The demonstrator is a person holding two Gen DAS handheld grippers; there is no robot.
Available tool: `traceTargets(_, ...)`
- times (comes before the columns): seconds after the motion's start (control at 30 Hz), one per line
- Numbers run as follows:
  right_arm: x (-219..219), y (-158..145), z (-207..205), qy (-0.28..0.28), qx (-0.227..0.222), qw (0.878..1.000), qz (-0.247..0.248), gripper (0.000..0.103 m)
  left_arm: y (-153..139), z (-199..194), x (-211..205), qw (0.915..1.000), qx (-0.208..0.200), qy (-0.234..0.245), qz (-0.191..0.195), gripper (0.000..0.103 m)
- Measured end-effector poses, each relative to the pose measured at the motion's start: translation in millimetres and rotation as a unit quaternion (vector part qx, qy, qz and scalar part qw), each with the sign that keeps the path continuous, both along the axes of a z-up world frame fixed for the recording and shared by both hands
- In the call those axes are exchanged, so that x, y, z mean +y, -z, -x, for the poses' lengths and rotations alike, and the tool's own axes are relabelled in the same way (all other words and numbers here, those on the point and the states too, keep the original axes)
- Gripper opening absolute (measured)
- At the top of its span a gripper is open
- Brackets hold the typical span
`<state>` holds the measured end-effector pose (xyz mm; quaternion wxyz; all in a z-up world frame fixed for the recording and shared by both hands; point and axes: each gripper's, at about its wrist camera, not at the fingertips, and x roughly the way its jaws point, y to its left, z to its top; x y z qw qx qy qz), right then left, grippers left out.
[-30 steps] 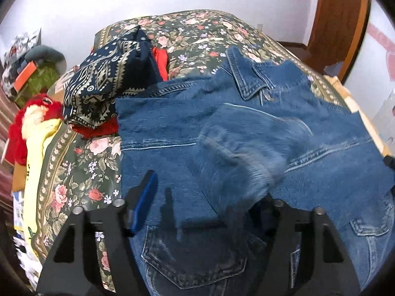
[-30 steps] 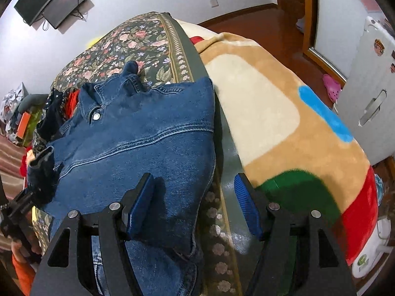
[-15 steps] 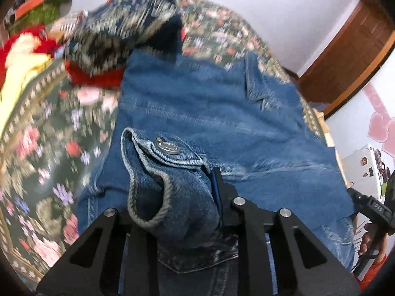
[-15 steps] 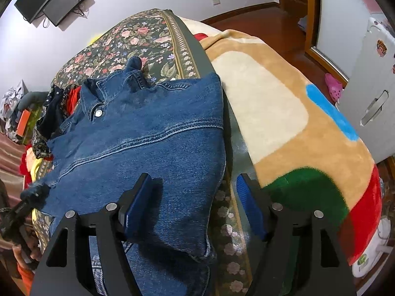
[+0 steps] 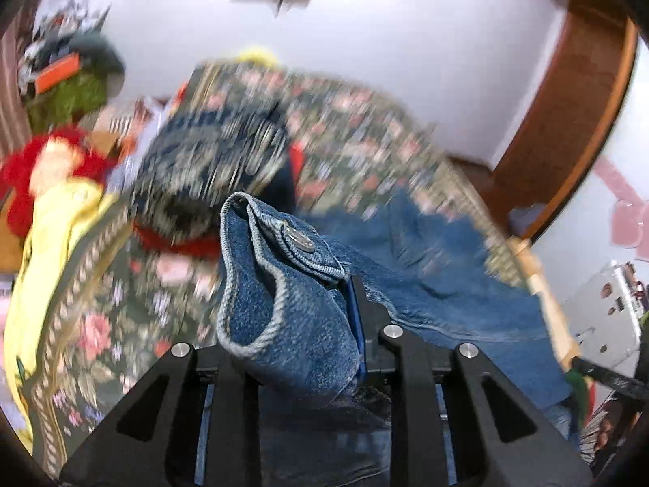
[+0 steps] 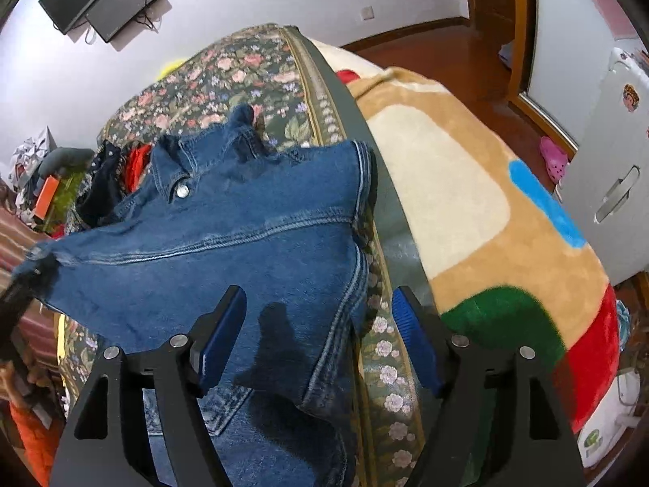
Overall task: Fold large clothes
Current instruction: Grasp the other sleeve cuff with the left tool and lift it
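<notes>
The left gripper [image 5: 308, 324] pinches the cuff [image 5: 280, 284] of the denim jacket [image 6: 227, 243], lifted above the bed [image 6: 251, 77] to fold its sleeve. The right gripper [image 6: 320, 337], jaws spread, hovers over the jacket's edge.

A floral bedspread [image 6: 227, 81] covers the bed, with a tan blanket [image 6: 466, 186] of coloured patches on its right. Far left, a patterned navy cloth [image 5: 211, 154] lies on something red. A dark screen [image 6: 101, 0] hangs on the wall.

Your left view smears with motion blur toward twelve o'clock; your right stays sharp, evenly lit, edges fisheye-bent.
</notes>
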<state>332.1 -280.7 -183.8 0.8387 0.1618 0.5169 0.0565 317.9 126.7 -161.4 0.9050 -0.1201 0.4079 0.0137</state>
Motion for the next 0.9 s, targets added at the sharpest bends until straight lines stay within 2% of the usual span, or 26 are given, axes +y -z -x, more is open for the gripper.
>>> traceTargets(0.03,0,3,0,0.0,0.005,1.0,-0.001,0.071,13,-3,4,0.9997,0.022,-0.005,0.0,0.023)
traceTargets(0.1,0,8,-1,0.002,0.015,1.0,-0.004,0.071,41,-2,12,0.9978,0.064,-0.016,-0.004,0.03)
traceTargets(0.17,0,13,-1,0.002,0.023,1.0,-0.007,0.071,65,3,17,0.9948,0.099,-0.018,-0.015,0.034)
traceTargets(0.23,1,15,-2,0.0,0.028,1.0,-0.005,0.071,77,11,20,0.9929,0.116,-0.019,-0.015,0.043)
traceTargets(0.3,1,14,-2,-0.002,0.029,1.0,-0.003,0.071,85,18,28,0.9915,0.123,-0.033,-0.026,0.061)
traceTargets(0.37,0,14,-3,-0.002,0.028,1.0,-0.001,0.071,87,25,34,0.9901,0.127,-0.045,-0.04,0.069)
traceTargets(0.43,0,13,-5,-0.001,0.028,1.0,0.0,0.071,86,32,42,0.9903,0.126,-0.05,-0.03,0.076)
traceTargets(0.53,0,12,-10,-0.002,0.025,1.0,-0.001,0.071,78,33,57,0.9909,0.121,-0.06,0.002,0.078)
traceTargets(0.67,-1,5,-22,0.001,0.013,1.0,0.002,0.071,60,20,75,0.9914,0.101,-0.083,-0.008,0.078)
traceTargets(0.8,-4,0,-35,0.008,0.005,1.0,-0.007,0.071,52,-1,88,0.992,0.092,-0.086,0.003,0.078)
traceTargets(0.9,-3,2,-46,0.005,0.011,1.0,-0.01,0.071,59,-23,95,0.9913,0.103,-0.073,0.037,0.078)
